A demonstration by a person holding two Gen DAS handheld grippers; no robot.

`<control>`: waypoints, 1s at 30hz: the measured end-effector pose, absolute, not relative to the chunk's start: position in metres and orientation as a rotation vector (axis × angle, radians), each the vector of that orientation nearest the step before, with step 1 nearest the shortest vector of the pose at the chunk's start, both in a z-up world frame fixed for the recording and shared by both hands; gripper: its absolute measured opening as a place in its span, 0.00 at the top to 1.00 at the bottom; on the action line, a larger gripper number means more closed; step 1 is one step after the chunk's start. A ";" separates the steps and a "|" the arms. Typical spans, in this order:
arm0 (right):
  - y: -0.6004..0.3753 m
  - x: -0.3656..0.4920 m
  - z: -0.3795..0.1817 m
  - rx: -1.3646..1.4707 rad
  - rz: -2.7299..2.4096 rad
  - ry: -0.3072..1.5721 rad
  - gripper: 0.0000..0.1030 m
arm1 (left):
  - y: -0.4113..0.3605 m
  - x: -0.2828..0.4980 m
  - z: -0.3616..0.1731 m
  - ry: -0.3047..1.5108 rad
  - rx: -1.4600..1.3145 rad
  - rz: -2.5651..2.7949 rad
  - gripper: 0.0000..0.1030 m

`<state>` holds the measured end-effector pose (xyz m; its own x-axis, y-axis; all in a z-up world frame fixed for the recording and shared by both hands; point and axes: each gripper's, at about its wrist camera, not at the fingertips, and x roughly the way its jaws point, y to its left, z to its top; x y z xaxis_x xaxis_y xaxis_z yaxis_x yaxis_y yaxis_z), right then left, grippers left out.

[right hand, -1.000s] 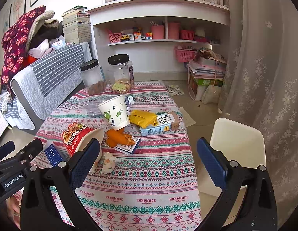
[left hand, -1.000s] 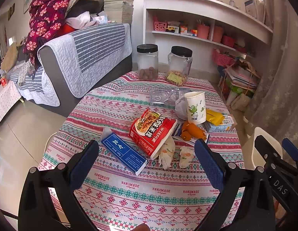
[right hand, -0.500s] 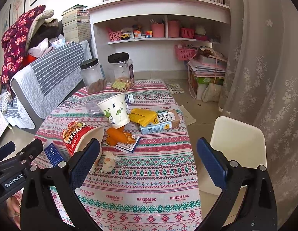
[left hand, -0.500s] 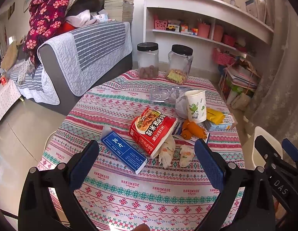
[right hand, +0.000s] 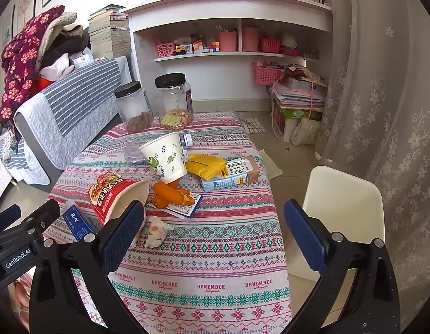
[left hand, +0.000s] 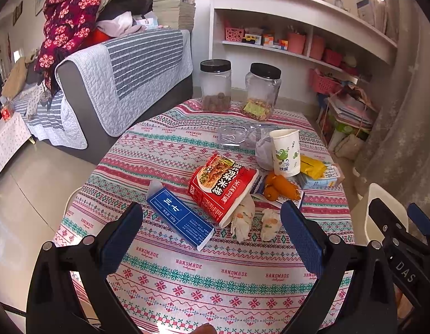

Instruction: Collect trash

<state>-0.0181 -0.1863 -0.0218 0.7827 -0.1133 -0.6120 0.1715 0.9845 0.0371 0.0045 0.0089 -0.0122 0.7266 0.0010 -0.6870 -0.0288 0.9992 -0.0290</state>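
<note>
Against the frames 1 second back, little is changed: the trash is seen slightly nearer, nothing on the table (left hand: 204, 281) is displaced. The left gripper (left hand: 212, 232) is held low over the near edge, spread wide and empty; the right gripper (right hand: 215, 231) is likewise held wide and empty. Taking the red noodle cup (left hand: 222, 185) as landmark, the blue box (left hand: 178, 217) is just left of it, 2 crumpled tissues (left hand: 242, 218) just in front, the paper cup (left hand: 286, 153) behind-right.
</note>
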 end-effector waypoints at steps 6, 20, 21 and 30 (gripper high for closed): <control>-0.188 -0.017 -0.024 0.102 -0.162 0.673 0.07 | 0.010 0.007 -0.013 0.770 -0.041 0.021 0.07; -0.203 0.009 -0.044 0.255 -0.169 0.863 0.07 | 0.049 0.053 -0.045 0.957 -0.148 0.059 0.07; -0.204 0.011 -0.045 0.273 -0.166 0.874 0.07 | 0.056 0.059 -0.046 0.972 -0.167 0.057 0.07; -0.217 0.028 -0.062 0.431 -0.145 0.973 0.07 | 0.093 0.087 -0.083 1.163 -0.351 0.020 0.07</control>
